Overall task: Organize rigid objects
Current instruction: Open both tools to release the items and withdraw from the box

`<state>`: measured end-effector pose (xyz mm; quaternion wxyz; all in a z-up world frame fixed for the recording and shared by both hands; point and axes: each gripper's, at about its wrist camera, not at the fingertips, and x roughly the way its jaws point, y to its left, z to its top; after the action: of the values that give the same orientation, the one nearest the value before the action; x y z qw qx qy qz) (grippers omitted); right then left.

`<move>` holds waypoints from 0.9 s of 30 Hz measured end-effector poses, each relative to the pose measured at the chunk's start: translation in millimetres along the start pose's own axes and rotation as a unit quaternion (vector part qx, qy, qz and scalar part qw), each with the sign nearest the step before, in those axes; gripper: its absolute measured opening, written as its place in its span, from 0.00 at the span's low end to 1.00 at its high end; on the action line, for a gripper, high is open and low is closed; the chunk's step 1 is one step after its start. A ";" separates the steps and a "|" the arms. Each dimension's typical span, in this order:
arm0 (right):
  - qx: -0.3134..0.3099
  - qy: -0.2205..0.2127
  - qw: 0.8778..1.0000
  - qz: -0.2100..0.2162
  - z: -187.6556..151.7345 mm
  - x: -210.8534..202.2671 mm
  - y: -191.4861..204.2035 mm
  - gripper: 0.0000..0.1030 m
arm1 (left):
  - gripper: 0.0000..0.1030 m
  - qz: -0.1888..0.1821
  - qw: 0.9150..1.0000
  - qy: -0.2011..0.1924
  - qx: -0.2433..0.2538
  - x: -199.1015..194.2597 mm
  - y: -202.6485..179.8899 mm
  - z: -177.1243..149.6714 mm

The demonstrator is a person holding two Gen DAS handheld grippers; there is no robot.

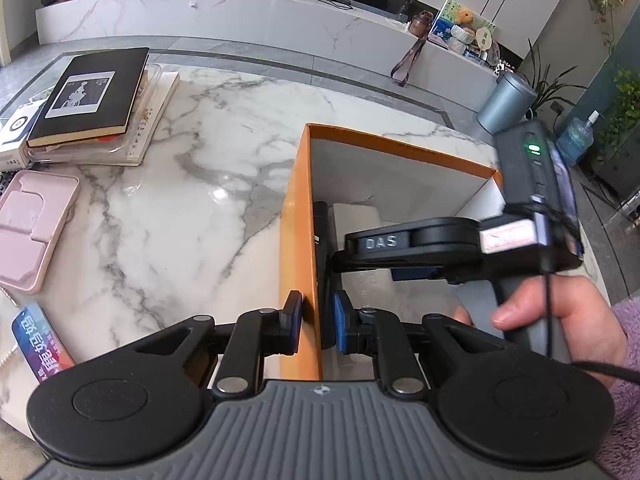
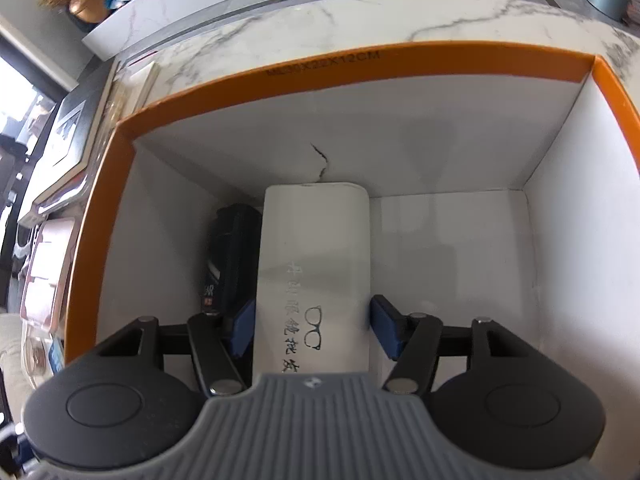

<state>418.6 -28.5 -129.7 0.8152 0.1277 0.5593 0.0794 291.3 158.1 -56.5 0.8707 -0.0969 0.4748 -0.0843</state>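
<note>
Left gripper (image 1: 316,322) clamped shut; right gripper (image 2: 312,330) seemingly open.

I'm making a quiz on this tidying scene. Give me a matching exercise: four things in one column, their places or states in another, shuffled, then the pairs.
Things:
1. white glasses case
2. black book
3. pink tray
4. left hand-held gripper

Places or states:
A. on top of a stack on the marble table
B. clamped on the orange box wall
C. lying inside the box, between the right hand-held gripper pads
D. flat on the table, outside the box

Pairs: 1-C, 2-A, 3-D, 4-B
</note>
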 end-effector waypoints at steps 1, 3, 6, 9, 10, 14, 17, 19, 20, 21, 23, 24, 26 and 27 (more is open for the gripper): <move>-0.006 -0.005 1.000 0.008 -2.0 -3.9 -1.0 0.63 | 0.18 -0.001 1.000 -0.001 -0.001 -0.1 0.2 -0.5; -0.022 -0.005 1.000 0.021 -5.7 -12.1 -3.8 0.63 | 0.18 -0.002 1.000 -0.002 -0.003 -0.5 1.0 -0.8; -0.041 0.005 0.999 0.028 -15.6 -23.7 -8.7 0.63 | 0.18 -0.003 1.000 -0.003 -0.008 -0.8 2.3 -1.1; -0.064 0.027 0.997 0.039 -26.5 -31.6 -12.8 0.63 | 0.18 -0.001 1.000 -0.004 -0.007 -0.8 2.0 -1.2; -0.074 0.036 0.996 0.038 -29.8 -32.3 -13.3 0.63 | 0.18 0.000 1.000 -0.004 -0.007 -0.9 1.7 -1.2; -0.130 0.071 0.989 0.019 -43.0 -28.5 -10.0 0.64 | 0.18 0.002 1.000 -0.003 -0.015 -1.5 1.8 -1.3; -0.165 0.082 0.983 0.023 -48.8 -30.4 -3.3 0.61 | 0.18 0.006 1.000 -0.003 -0.015 -1.8 0.0 -1.7; -0.194 0.089 0.976 0.032 -53.5 -31.6 1.9 0.61 | 0.18 0.007 1.000 -0.003 -0.015 -1.7 -0.2 -1.7; -0.206 0.090 0.974 0.035 -55.2 -31.5 4.2 0.61 | 0.18 0.007 1.000 -0.003 -0.015 -1.9 -0.7 -1.6; -0.216 0.085 0.972 0.031 -56.2 -31.0 6.0 0.61 | 0.18 0.008 1.000 -0.003 -0.015 -2.0 -1.0 -1.4; -0.238 0.071 0.968 0.021 -57.9 -30.1 9.3 0.59 | 0.18 0.009 1.000 -0.002 -0.016 -1.9 -1.3 -1.2; -0.249 0.068 0.966 0.021 -58.0 -28.9 10.8 0.59 | 0.18 0.008 1.000 -0.002 -0.016 -1.9 -1.1 -1.3; -0.261 0.069 0.962 0.027 -55.5 -25.0 12.4 0.57 | 0.18 0.007 1.000 -0.002 -0.019 -1.7 -0.2 -1.2; -0.269 0.067 0.960 0.028 -50.8 -18.9 15.1 0.55 | 0.18 0.006 1.000 -0.002 -0.019 -1.8 0.0 -1.1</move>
<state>364.6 -13.2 -125.7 0.7778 -0.0867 0.5667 0.2577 289.4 158.4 -55.6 0.8702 -0.1108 0.4751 -0.0696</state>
